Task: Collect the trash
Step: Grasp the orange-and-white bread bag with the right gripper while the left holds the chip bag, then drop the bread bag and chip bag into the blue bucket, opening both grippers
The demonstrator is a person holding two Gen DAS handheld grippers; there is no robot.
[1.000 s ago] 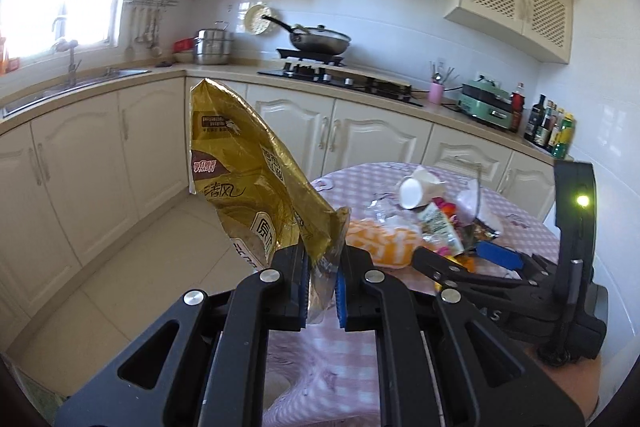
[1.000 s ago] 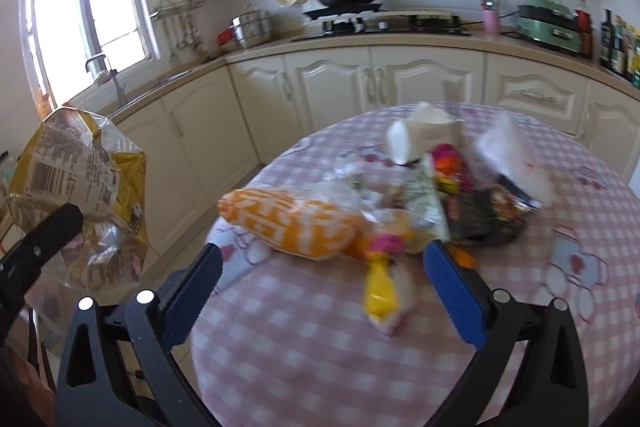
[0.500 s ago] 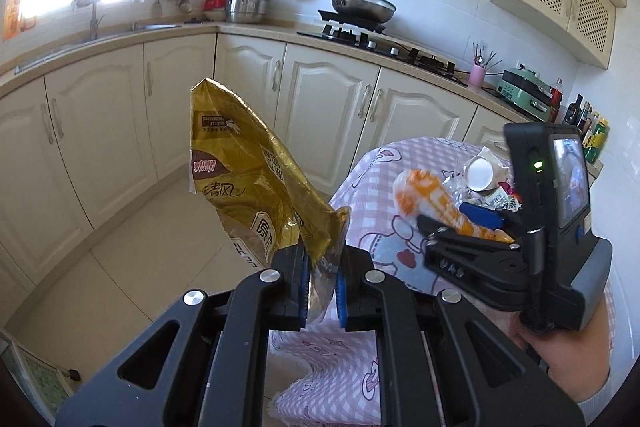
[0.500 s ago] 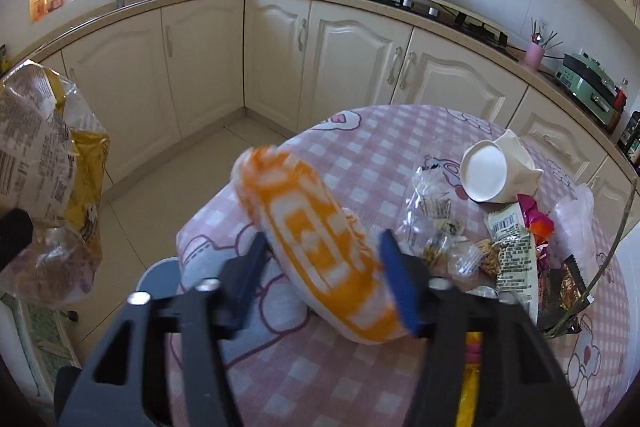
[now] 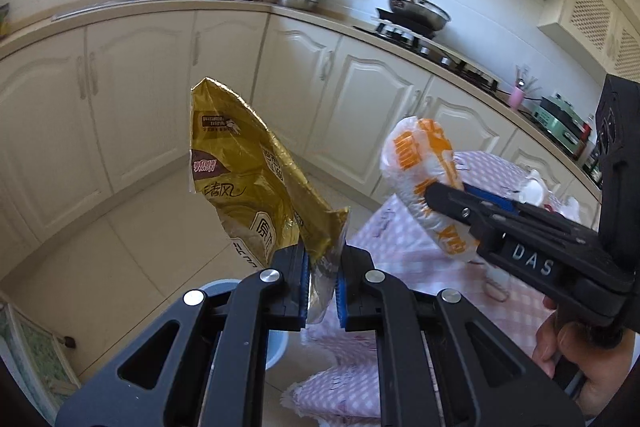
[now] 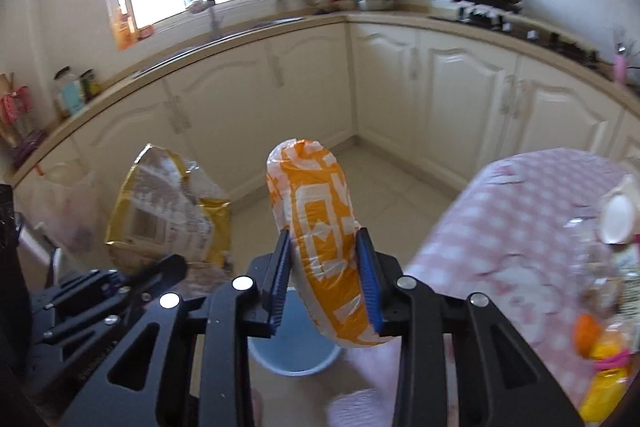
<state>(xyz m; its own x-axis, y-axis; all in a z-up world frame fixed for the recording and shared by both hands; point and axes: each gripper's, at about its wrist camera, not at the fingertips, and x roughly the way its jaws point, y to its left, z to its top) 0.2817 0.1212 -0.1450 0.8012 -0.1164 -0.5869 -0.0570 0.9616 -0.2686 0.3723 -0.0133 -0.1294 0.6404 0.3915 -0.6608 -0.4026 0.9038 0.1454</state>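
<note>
Left hand-held gripper (image 5: pixel 322 277): angled downward, pads pinching the lower edge of the gold snack bag (image 5: pixel 256 179), which stands up out of the grip over the floor.
Right hand-held gripper (image 6: pixel 324 279): tilted down too; its jaws have just been closing and now squeeze the orange-and-white bag (image 6: pixel 320 227) (clear of the counter (image 6: pixel 516 223)).
Right hand (image 5: pixel 576 359): wrapped round the handle, low at the frame's right.
Blue bin (image 6: pixel 294 353): on the floor, under the orange-and-white bag.
</note>
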